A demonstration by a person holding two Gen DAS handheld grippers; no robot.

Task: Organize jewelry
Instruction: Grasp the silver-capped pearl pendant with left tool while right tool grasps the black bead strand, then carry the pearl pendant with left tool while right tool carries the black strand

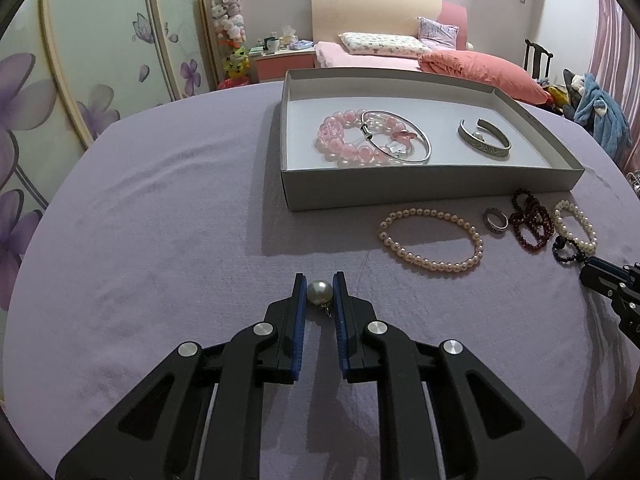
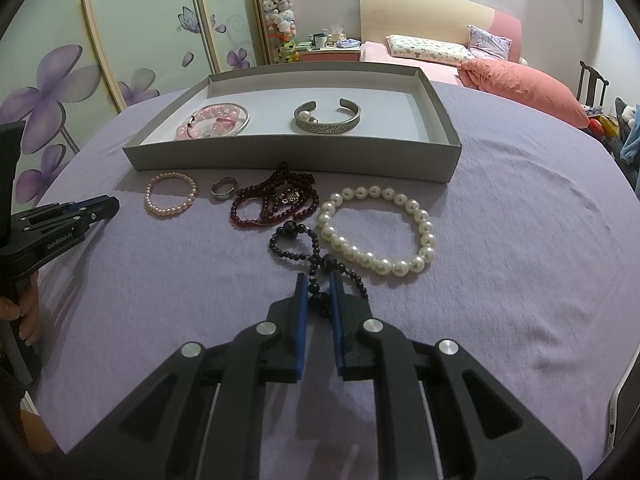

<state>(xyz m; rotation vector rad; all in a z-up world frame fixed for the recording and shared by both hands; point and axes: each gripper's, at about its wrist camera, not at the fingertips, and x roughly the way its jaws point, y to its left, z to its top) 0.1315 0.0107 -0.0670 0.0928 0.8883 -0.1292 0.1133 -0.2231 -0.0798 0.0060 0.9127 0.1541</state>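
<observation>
My left gripper (image 1: 319, 285) is shut on a grey pearl earring (image 1: 319, 293) just above the purple cloth. My right gripper (image 2: 320, 285) is shut on a dark blue bead bracelet (image 2: 298, 239) that lies on the cloth. A grey box (image 1: 420, 182) holds a pink bead bracelet (image 1: 340, 136), a thin silver bangle (image 1: 416, 136) and a silver cuff (image 1: 486, 140). In front of the box lie a small pearl bracelet (image 2: 170, 199), a silver ring (image 2: 224, 188), a dark red bead string (image 2: 276, 200) and a large white pearl bracelet (image 2: 380, 232).
The purple cloth (image 1: 160, 208) covers the table. A bed with pink bedding (image 1: 472, 68) stands behind the table, a wardrobe with flower doors (image 1: 80, 80) to the left. A phone edge (image 2: 620, 416) shows at the right.
</observation>
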